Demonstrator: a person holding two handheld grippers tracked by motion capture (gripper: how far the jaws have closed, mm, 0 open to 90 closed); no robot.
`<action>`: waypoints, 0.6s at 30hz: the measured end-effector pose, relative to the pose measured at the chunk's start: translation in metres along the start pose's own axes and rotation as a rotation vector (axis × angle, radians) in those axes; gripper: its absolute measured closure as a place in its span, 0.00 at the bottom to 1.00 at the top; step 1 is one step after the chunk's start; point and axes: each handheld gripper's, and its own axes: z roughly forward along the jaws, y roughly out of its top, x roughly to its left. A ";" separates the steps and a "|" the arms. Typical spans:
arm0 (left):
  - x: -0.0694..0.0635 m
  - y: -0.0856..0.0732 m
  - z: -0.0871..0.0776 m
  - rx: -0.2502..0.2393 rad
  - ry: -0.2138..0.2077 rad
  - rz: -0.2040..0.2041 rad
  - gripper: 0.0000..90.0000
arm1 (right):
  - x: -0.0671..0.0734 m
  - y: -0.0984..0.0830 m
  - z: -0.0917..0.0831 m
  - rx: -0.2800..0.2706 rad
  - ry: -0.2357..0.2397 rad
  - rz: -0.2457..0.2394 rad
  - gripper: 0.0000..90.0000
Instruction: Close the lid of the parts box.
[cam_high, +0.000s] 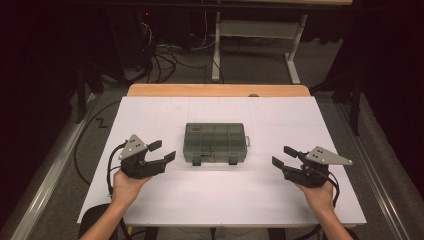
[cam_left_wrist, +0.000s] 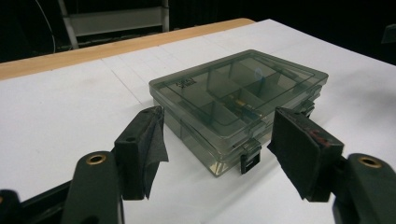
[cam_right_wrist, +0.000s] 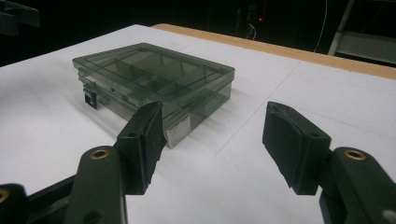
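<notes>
A smoky translucent compartment box lies closed in the middle of the white table, its two black latches facing the person. In the left gripper view the box sits just beyond the jaws, a small brass part visible inside. My left gripper rests to the box's left, open, nothing between its jaws. In its own view, my left gripper has its pads wide apart. My right gripper rests to the box's right, open and empty. The right gripper points at the box's near corner.
The white table has a wooden strip along its far edge. Beyond it stand a white metal frame and tangled cables on the floor. Bare tabletop surrounds the box on every side.
</notes>
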 end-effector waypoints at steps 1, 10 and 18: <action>0.000 0.000 0.000 -0.007 0.002 0.001 0.39 | 0.000 0.000 0.000 0.002 -0.001 0.002 0.45; 0.000 -0.004 0.004 -0.036 0.019 0.019 0.41 | -0.001 -0.009 -0.002 -0.017 -0.009 0.005 0.45; 0.001 -0.012 0.001 -0.018 0.016 0.009 0.41 | -0.002 -0.015 -0.001 -0.003 -0.007 0.005 0.45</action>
